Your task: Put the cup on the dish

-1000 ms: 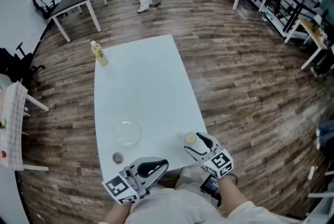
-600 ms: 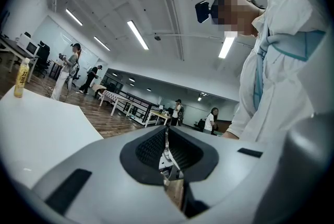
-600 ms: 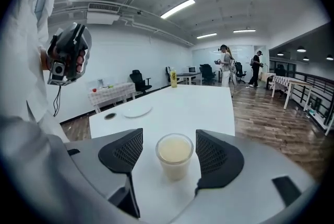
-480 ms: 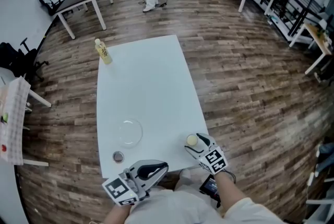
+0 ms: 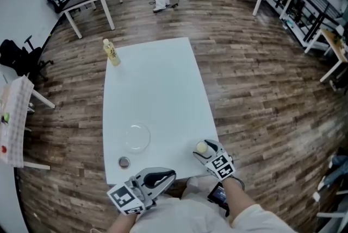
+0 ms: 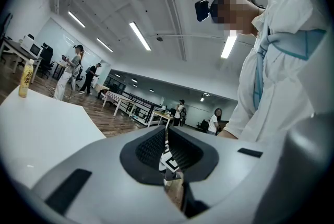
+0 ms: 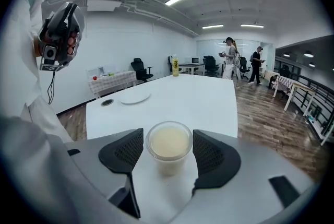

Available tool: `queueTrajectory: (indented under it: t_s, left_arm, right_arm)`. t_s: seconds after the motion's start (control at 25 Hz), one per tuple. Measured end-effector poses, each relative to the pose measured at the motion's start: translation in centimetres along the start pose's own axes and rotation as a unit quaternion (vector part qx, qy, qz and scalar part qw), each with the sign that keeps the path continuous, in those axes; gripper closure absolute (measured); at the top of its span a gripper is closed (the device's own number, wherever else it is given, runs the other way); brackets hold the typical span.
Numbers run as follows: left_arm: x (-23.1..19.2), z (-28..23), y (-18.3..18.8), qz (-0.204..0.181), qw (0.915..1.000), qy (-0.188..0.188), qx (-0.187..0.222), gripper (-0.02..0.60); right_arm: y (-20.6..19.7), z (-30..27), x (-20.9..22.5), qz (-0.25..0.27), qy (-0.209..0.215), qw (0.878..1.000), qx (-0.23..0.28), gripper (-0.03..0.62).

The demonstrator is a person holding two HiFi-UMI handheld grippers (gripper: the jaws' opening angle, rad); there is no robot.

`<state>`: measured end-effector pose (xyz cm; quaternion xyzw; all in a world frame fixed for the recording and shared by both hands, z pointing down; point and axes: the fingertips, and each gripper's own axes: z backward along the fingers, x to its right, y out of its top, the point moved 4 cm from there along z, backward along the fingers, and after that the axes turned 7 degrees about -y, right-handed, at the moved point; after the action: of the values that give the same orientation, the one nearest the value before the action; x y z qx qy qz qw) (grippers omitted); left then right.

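Observation:
A clear plastic cup (image 5: 201, 146) of pale liquid stands near the white table's (image 5: 157, 90) front right corner. My right gripper (image 5: 205, 149) is open, its jaws on either side of the cup (image 7: 168, 143) with a thin gap showing on the left. The round clear dish (image 5: 135, 138) lies empty to the left, about a hand's width from the front edge; the right gripper view shows the dish (image 7: 134, 97) farther off. My left gripper (image 5: 163, 176) hangs below the table's front edge, shut on nothing, its jaws pressed together (image 6: 166, 157).
A small round grey lid (image 5: 124, 162) lies near the front left corner, close to the dish. A yellow bottle (image 5: 111, 52) stands at the far left corner. Several people stand and walk on the wooden floor beyond, among other tables.
My right gripper has slid forward so the cup sits deeper between its jaws. The head camera shifted slightly. The left gripper has stayed put.

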<state>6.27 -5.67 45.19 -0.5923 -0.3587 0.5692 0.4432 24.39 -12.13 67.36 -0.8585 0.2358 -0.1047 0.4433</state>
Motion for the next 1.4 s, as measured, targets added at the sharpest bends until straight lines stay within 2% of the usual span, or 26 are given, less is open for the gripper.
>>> queueTrajectory:
  t_s: [0.2,0.88,1.24,1.4]
  left_arm:
    - [-0.1,0.6,-0.6,0.002,0.9999,0.003,-0.011,0.563]
    - [-0.6,2.9,0.1,-0.003,0.9997,0.020,0.014,0.563]
    - [-0.6,4.9,0.3,-0.002,0.9994,0.029,0.019,0.563]
    - [-0.6,5.9,1.1,-0.008,0.9985,0.039,0.037,0.563]
  right_arm:
    - [0.0,0.0,0.2,0.014,-0.008,1.000,-0.012,0.303]
    - [-0.2,-0.3,0.1,0.006,-0.013,0.999,-0.038,0.307]
    - [2.7,-1.5,-1.5,0.013,-0.005,1.000,-0.022,0.307]
    - [4.1,-2.3,-2.6,0.017,0.003,1.000,-0.019,0.307]
